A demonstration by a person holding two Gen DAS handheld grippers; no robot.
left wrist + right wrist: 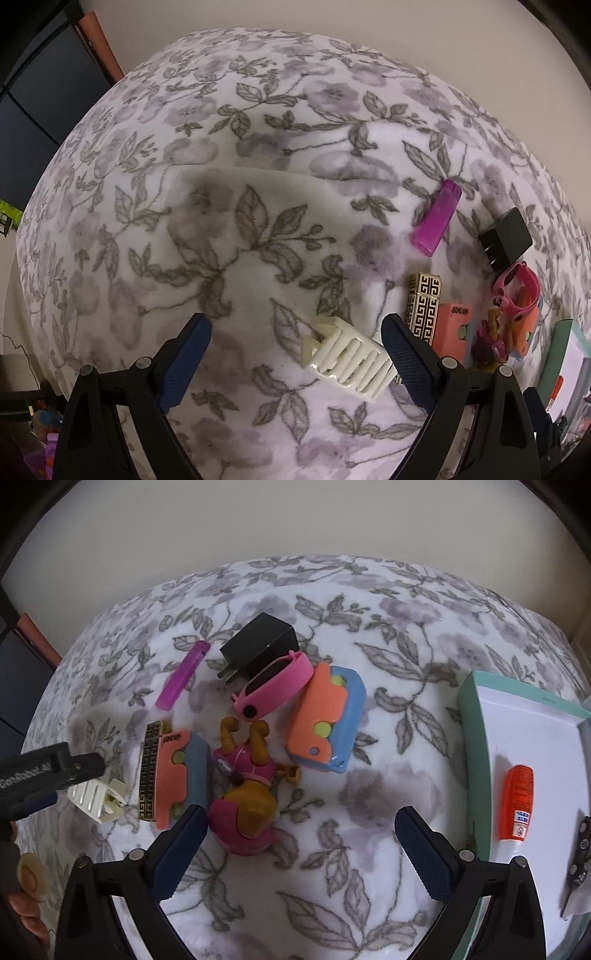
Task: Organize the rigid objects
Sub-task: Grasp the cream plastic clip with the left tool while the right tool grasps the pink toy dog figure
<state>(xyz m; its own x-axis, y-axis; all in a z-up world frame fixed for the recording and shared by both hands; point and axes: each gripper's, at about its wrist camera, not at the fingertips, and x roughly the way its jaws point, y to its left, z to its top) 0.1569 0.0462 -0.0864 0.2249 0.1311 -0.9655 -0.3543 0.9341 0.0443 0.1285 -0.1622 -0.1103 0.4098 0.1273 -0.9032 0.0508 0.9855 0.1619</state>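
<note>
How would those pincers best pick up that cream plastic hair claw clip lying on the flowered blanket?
Probably across the cream plastic hair claw clip's ribbed body, coming straight down from above. It lies flat on the floral blanket, long and narrow, between the left gripper's open jaws. The gold-and-black patterned case sits close beside it, so staying narrow avoids bumping that.

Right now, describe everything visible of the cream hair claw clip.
The cream hair claw clip looks like glossy hard plastic, with a row of curved teeth and a hinge tab at one end. It lies on its side on the floral blanket, between the open left gripper fingers, beside the black-and-gold patterned case.
</note>
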